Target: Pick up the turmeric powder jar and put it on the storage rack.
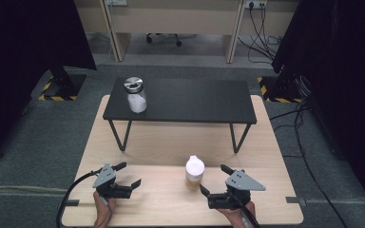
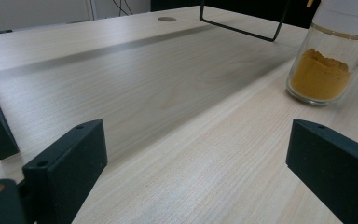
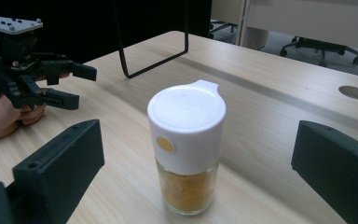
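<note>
A glass spice jar (image 1: 194, 172) with a white flip cap and orange powder stands on the light wooden table (image 1: 171, 142), near its front. My right gripper (image 1: 215, 179) is just right of it, open, with its jaws pointing at the jar. In the right gripper view the jar (image 3: 186, 135) stands upright ahead of the wide jaws, with neither pad touching it. My left gripper (image 1: 128, 174) is open and empty, front left, well apart from the jar. In the left gripper view the jar (image 2: 328, 60) is at the upper right, beyond the gripper (image 2: 196, 163).
A low black table (image 1: 190, 99) on thin metal legs stands on the far half of the wooden table. A glass jar with a silver lid (image 1: 136, 94) and white contents sits on its left end. The left gripper (image 3: 81, 86), held by a hand, appears in the right gripper view.
</note>
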### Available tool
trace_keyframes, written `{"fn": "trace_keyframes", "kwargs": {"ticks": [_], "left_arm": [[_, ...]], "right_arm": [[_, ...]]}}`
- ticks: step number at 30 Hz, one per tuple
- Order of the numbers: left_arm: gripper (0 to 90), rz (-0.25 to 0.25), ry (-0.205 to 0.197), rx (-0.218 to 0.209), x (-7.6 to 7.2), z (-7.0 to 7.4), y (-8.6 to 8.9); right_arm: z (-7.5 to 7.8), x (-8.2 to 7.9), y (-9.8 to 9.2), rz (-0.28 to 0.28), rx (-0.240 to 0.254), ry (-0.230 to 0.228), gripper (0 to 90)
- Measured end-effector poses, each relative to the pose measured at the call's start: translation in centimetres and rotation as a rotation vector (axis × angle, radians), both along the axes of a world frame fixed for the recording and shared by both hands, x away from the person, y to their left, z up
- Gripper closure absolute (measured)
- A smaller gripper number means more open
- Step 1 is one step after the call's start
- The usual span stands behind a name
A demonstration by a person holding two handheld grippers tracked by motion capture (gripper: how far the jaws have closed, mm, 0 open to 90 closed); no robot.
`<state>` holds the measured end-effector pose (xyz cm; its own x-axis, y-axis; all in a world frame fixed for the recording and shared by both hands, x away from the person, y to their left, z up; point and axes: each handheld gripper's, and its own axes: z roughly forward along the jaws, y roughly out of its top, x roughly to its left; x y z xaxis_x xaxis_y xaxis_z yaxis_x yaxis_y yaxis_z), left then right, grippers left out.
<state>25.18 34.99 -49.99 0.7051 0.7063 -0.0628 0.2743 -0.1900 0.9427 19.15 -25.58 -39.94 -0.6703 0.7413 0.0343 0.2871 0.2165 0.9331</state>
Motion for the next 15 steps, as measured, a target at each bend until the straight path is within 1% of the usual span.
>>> {"fn": "trace_keyframes", "kwargs": {"ticks": [2, 7, 13, 15], "left_arm": [[4.5, 0.000, 0.000, 0.000, 0.0, 0.0, 0.0], [4.5, 0.000, 0.000, 0.000, 0.0, 0.0, 0.0], [4.5, -0.001, -0.001, 0.000, 0.0, 0.0, 0.0], [4.4, -0.001, -0.001, 0.000, 0.0, 0.0, 0.0]], "right_arm": [[-0.1, 0.2, 0.4, -0.012, -0.001, -0.001, 4.0], [-0.7, 1.6, 1.3, -0.008, -0.002, 0.028, 4.2], [-1.4, 3.0, 2.9, -0.009, -0.027, 0.052, 4.4], [-1.7, 3.4, 3.3, -0.010, -0.027, 0.058, 4.8]]}}
